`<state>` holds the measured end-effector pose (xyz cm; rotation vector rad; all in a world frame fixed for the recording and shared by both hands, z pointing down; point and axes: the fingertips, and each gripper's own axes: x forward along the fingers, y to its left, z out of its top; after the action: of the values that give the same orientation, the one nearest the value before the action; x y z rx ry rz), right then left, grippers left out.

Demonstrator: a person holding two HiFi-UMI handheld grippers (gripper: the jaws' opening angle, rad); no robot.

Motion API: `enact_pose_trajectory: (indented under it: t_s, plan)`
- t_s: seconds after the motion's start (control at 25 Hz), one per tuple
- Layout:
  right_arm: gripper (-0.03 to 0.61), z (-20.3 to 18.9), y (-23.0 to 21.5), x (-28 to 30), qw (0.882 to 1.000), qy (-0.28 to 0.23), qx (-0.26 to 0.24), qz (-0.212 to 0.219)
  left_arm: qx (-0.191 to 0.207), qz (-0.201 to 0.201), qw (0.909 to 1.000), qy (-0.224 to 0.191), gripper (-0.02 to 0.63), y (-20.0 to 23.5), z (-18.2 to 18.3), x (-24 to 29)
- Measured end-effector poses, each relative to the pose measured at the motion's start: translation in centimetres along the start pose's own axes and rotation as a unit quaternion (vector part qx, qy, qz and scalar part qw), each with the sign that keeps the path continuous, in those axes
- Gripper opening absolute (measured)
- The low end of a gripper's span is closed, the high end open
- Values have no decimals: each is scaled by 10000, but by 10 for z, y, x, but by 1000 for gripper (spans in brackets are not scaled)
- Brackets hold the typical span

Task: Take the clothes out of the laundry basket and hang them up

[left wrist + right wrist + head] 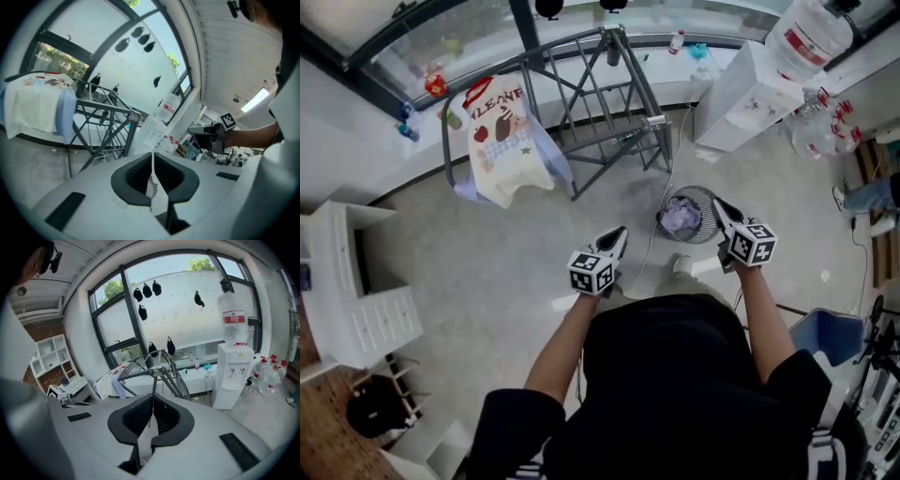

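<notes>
Lilac crumpled clothing (681, 216) in round grey basket (694, 190): soft, light, probably limp; pinch a raised fold (left gripper (620, 233), right gripper (717, 204): jaws together, empty).

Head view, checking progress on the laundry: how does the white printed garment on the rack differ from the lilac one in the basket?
The white garment hangs spread over the drying rack, clear of the floor; the lilac garment lies crumpled inside the basket, which stands on the floor. The white garment carries red lettering and a picture; the lilac garment looks plain. Both are clothes.
</notes>
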<state>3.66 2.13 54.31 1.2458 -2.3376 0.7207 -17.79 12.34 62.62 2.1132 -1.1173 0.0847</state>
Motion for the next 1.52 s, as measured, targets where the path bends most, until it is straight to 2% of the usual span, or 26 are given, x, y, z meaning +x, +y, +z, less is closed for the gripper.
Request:
enact_pose_trajectory:
  t_s: [0.16, 0.24, 0.4, 0.52, 0.64, 0.76, 0.84, 1.0, 1.12, 1.28, 1.4, 1.52]
  plan:
    - [2, -34, -63, -32, 9991, 125, 365, -181, 206, -291, 9970, 690, 12, -38, -25, 71]
    - [2, -47, -99, -42, 9983, 159, 516, -218, 207, -283, 9938, 1051, 12, -52, -44, 104]
    - [2, -80, -172, -46, 9964, 309, 769, -170, 269, 86, 9823, 1851, 14, -64, -97, 170]
    - [2, -103, -212, -37, 9967, 587, 549, 114, 175, 486, 9772, 2059, 14, -67, -128, 216]
    - [2, -125, -245, -19, 9952, 830, 350, 380, 151, 710, 9711, 2274, 14, -64, -150, 264]
    - [3, -147, -284, 2, 9931, 1069, 227, 421, 84, 969, 9629, 2516, 35, -50, -178, 315]
    - [8, -163, -303, 18, 9922, 1133, 234, 468, 167, 1108, 9542, 2775, 53, -35, -203, 342]
    - [59, -211, -323, 50, 9885, 1294, 408, 668, 167, 1327, 9370, 3228, 130, 3, -259, 382]
    - [75, -249, -329, 63, 9843, 1482, 503, 812, 170, 1499, 9283, 3399, 133, 34, -295, 406]
    - [75, -290, -332, 74, 9785, 1739, 586, 943, -86, 1729, 9194, 3531, 144, 69, -346, 430]
    - [75, -312, -350, 100, 9791, 1653, 856, 817, -163, 1869, 9148, 3577, 158, 101, -384, 458]
    - [75, -330, -359, 109, 9789, 1528, 1177, 674, -86, 1994, 9058, 3737, 167, 129, -419, 468]
